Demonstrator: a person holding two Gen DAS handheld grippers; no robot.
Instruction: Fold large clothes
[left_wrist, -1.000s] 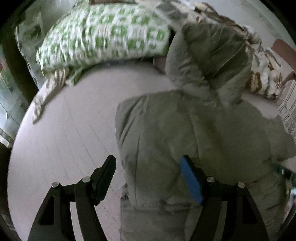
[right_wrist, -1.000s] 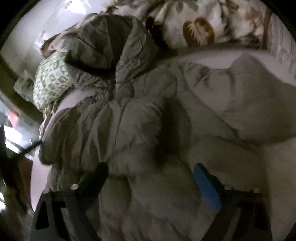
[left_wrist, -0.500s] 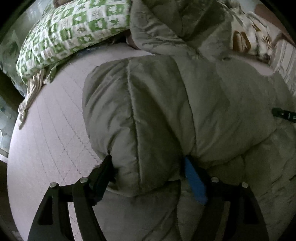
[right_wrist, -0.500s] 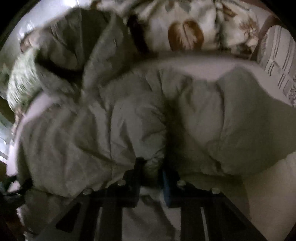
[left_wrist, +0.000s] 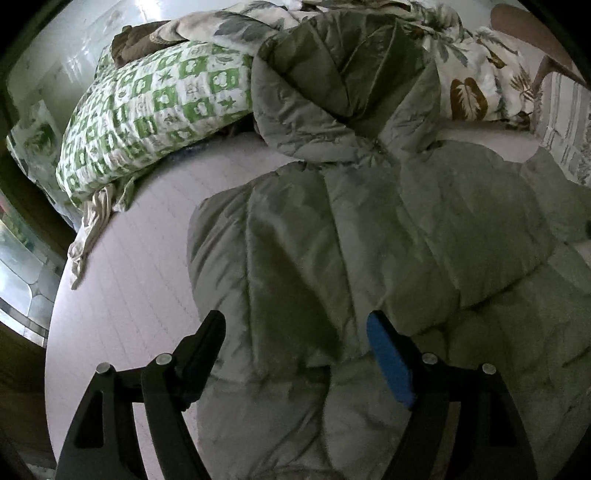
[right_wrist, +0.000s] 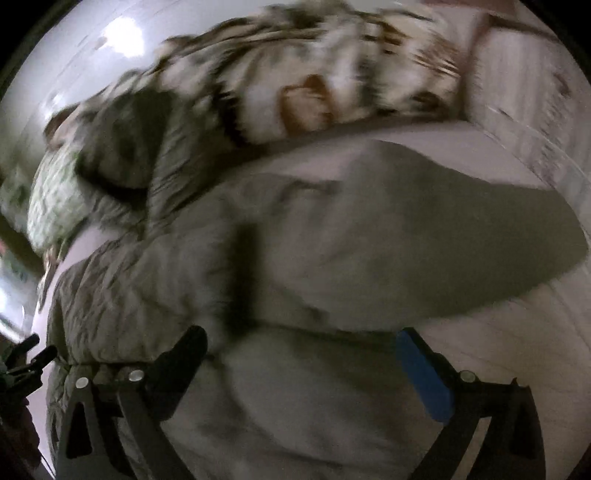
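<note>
Coat (left_wrist: 369, 236), big, puffy and grey-green, lies spread on the bed (left_wrist: 147, 266). Its hood (left_wrist: 354, 85) points to the far end and leans up on the bedding there. One sleeve is folded in over the body, and it makes a fat lump in the middle. The lower part of the coat is near the cameras.

The bed has a pale pink cover with thin stitched lines. To the left of the coat it is bare. A pillow (left_wrist: 155, 110) with green and white squares sits at the far left, touching the hood. A blanket (left_wrist: 476, 81) with brown and grey leaves is piled up behind the hood. A striped cloth (left_wrist: 557, 122) lies at the far right edge. The wall behind is white and shiny. Down at the left side, past the bed's edge, there is bright light, like a window or floor; it is hard to tell which.

The left gripper (left_wrist: 295, 332) hangs just over the coat with its jaws wide apart. It pinches nothing. One finger is above the pink cover and the blue one is above the coat.

The right gripper (right_wrist: 299, 347) is spread wide too, over the coat's lower part, and holds nothing. Its picture is blurry.
</note>
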